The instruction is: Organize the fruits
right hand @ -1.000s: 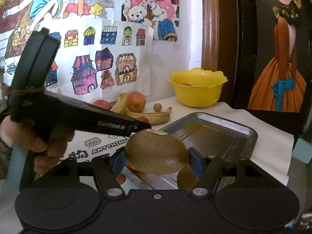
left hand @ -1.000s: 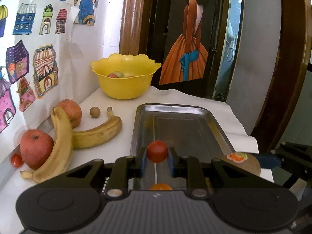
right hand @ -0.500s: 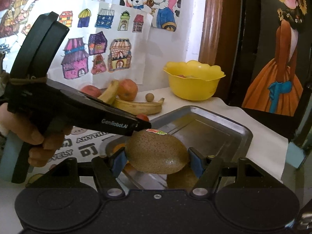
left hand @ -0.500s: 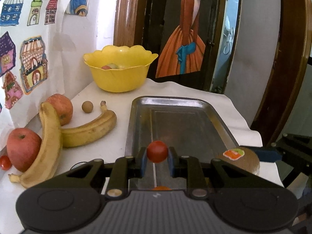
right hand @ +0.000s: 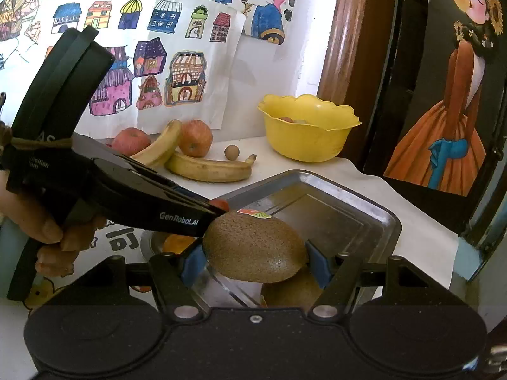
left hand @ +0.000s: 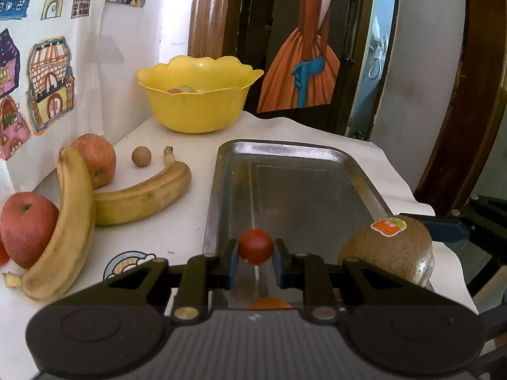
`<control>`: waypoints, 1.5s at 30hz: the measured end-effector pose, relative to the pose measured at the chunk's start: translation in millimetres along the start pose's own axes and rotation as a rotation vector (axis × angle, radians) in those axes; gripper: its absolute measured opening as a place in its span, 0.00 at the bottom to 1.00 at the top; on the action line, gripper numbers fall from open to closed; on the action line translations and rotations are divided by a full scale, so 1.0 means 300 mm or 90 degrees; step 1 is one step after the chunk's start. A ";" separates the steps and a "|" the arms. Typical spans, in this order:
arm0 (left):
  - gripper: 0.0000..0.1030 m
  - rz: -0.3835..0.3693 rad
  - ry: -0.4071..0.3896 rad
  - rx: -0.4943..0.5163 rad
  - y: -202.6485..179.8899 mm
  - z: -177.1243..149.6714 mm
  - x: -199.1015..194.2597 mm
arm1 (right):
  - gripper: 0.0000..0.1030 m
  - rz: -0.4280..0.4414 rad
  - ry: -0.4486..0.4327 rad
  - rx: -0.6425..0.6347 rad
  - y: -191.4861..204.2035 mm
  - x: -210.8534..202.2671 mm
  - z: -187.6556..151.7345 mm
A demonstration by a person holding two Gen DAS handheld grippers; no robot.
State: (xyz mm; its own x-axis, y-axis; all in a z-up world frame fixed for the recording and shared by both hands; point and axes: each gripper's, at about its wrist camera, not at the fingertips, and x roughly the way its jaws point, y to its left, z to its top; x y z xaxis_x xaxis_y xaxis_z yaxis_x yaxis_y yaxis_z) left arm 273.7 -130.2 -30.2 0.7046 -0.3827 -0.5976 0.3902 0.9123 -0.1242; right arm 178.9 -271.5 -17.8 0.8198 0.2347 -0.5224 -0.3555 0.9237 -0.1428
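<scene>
My left gripper (left hand: 256,255) is shut on a small red cherry tomato (left hand: 256,246), held over the near end of a metal tray (left hand: 301,190). My right gripper (right hand: 255,261) is shut on a brown kiwi (right hand: 255,248) with a sticker, over the tray's (right hand: 332,209) near right corner. That kiwi (left hand: 389,250) shows at the right in the left wrist view. An orange fruit (left hand: 269,303) lies in the tray under the left gripper. A second kiwi (right hand: 291,291) lies below the held one.
A yellow bowl (left hand: 199,95) with some fruit stands at the back. Two bananas (left hand: 139,190), two apples (left hand: 27,228) and a small brown ball (left hand: 141,156) lie left of the tray by the wall. A hand (right hand: 54,237) holds the left gripper.
Both grippers have moved forward over the tray with their fruits. The kiwi has come closer to the left gripper's side.
</scene>
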 end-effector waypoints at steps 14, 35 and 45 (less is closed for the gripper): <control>0.24 -0.001 0.005 -0.014 0.016 -0.012 -0.005 | 0.68 -0.018 0.034 -0.129 0.074 0.029 0.005; 0.99 0.027 -0.097 -0.093 0.068 -0.018 -0.247 | 0.92 -0.028 -0.034 -0.027 0.060 -0.110 0.003; 0.99 0.052 -0.172 -0.105 0.115 -0.041 -0.493 | 0.99 -0.045 -0.137 0.063 0.105 -0.369 0.070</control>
State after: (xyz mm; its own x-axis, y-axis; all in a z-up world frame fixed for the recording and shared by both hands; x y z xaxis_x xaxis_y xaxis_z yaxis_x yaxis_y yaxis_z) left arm 175.7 -40.3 44.3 0.8700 -0.3119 -0.3818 0.2400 0.9444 -0.2246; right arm 86.4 -262.1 53.1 0.9218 0.2177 -0.3206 -0.2565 0.9629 -0.0836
